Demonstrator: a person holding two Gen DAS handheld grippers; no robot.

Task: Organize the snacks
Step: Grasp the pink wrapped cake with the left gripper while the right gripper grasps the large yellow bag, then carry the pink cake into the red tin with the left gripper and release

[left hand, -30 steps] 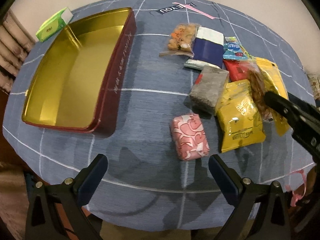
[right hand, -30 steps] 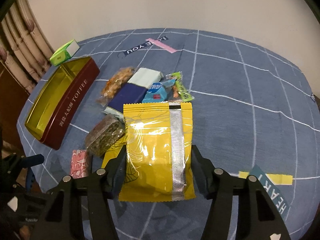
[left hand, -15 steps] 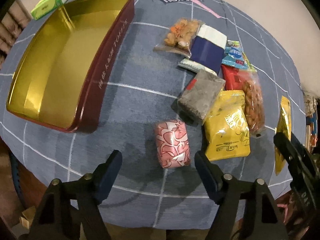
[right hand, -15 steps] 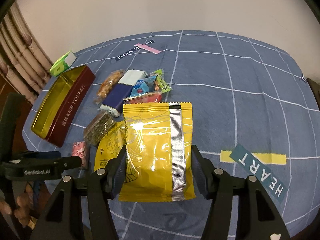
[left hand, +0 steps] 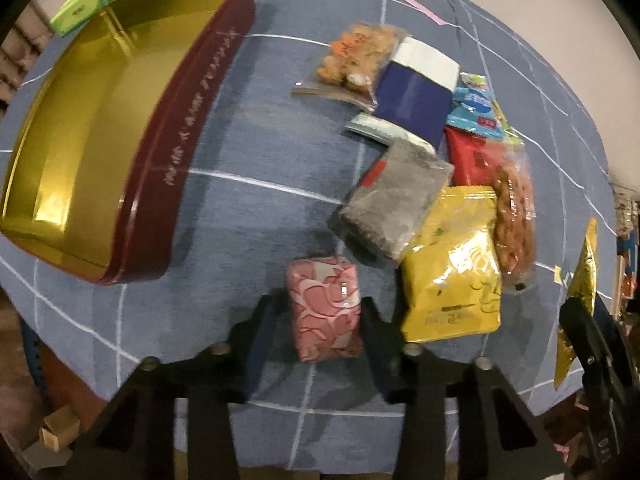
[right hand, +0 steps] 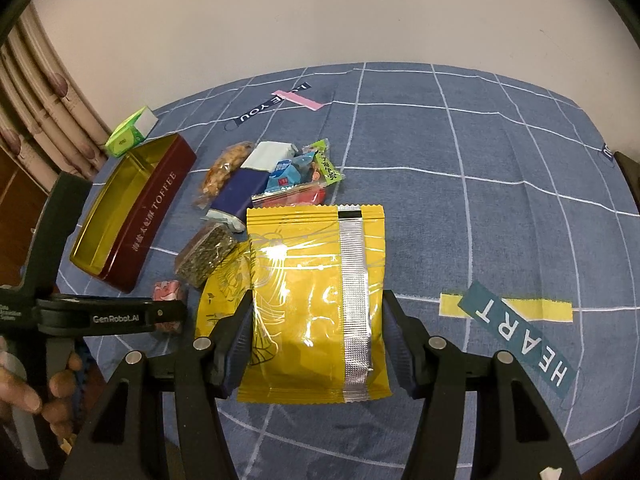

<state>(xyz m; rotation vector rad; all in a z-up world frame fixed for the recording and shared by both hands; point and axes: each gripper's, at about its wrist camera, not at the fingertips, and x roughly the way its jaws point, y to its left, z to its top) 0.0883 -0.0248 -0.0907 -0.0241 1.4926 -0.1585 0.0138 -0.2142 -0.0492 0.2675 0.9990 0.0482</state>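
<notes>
right tool [right hand: 318, 334]: pinching yellow snack pouch [right hand: 316, 300] aloft | left tool [left hand: 320, 332]: spread, straddling pink candy packet [left hand: 325, 314] on tabletop | risk: slippery packet squirting out if clamped off-centre

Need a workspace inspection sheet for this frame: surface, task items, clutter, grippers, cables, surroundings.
Surface: blue grid tablecloth, printed word strips on it.
Job's things: open toffee tin empty, at left; snack pile beside it, packets overlapping; pink packet apart from the pile; second yellow pouch on the cloth.
Clutter: green box behind the tin.
Grippers: left gripper straddles the pink packet, contact unclear; right gripper shut on a yellow pouch, lifted off the cloth.
Cables: nothing seen.
Surroundings: plain wall, curtain at left.
</notes>
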